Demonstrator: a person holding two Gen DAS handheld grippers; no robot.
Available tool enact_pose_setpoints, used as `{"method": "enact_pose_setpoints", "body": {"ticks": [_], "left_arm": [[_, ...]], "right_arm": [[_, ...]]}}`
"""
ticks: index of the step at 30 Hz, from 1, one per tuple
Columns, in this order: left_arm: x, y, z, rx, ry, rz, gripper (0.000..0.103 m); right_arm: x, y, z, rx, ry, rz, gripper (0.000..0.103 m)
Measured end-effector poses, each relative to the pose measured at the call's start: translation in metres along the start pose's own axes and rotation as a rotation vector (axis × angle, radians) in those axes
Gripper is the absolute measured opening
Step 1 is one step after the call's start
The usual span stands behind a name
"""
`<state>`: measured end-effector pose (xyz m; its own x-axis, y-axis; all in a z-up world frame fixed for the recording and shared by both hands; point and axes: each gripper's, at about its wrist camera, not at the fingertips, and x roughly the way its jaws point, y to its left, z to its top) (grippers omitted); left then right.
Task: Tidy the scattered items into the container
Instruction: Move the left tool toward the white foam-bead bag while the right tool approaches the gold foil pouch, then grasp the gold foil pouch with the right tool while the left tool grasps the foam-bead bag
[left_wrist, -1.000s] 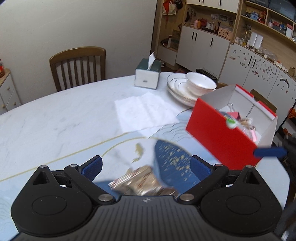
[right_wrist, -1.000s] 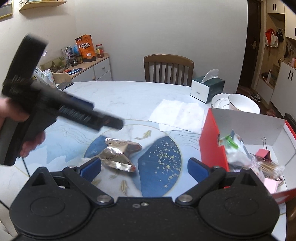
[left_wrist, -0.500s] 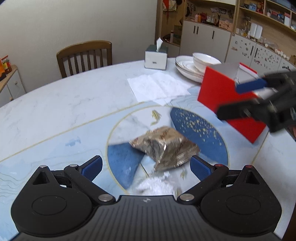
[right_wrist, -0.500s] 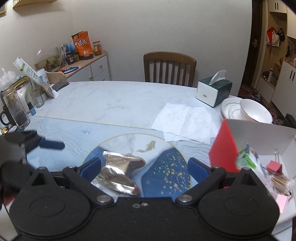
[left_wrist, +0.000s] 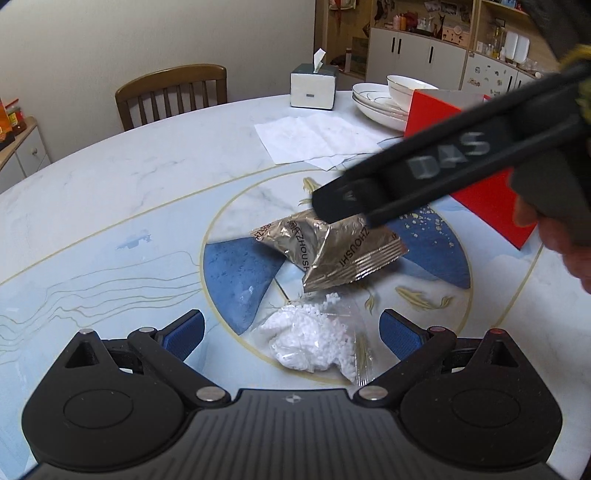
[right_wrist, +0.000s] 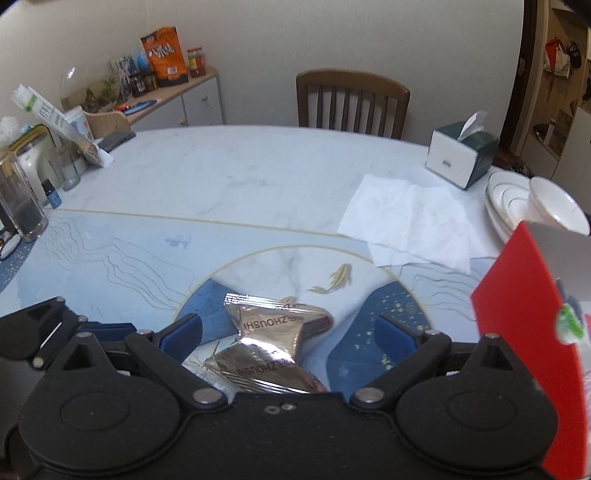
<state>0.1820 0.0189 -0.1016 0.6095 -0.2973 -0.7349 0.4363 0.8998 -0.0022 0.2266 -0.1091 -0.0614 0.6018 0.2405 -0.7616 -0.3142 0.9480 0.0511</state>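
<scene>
Two silver foil packets (left_wrist: 332, 251) lie together on the blue roundel in the table's middle. A clear bag of small white beads (left_wrist: 314, 341) lies just in front of them. My left gripper (left_wrist: 291, 334) is open, its jaws either side of the bead bag. My right gripper (right_wrist: 288, 330) is open above the foil packets (right_wrist: 273, 336); its black body (left_wrist: 424, 173) crosses the left wrist view over them. The red open box (right_wrist: 524, 354) stands at the right with several items inside.
White paper sheets (left_wrist: 317, 138), a tissue box (left_wrist: 313, 86) and stacked plates with a bowl (left_wrist: 384, 96) lie beyond the packets. Glass jars and bottles (right_wrist: 22, 199) stand at the table's left edge. A wooden chair (right_wrist: 351, 103) is at the far side.
My left gripper has pulled back and turned left, bringing the bead bag between its jaws. My right gripper has moved from the box to over the foil packets.
</scene>
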Motion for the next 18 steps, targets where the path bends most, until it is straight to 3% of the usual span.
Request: {"method": "enact_pose_setpoints", "body": {"ticks": [18], "left_arm": [[0.011,-0.005,-0.009,-0.044,0.014,-0.015,0.097]], "right_arm": [[0.044,0.003,0.003,0.087,0.121,-0.014,0.087]]}}
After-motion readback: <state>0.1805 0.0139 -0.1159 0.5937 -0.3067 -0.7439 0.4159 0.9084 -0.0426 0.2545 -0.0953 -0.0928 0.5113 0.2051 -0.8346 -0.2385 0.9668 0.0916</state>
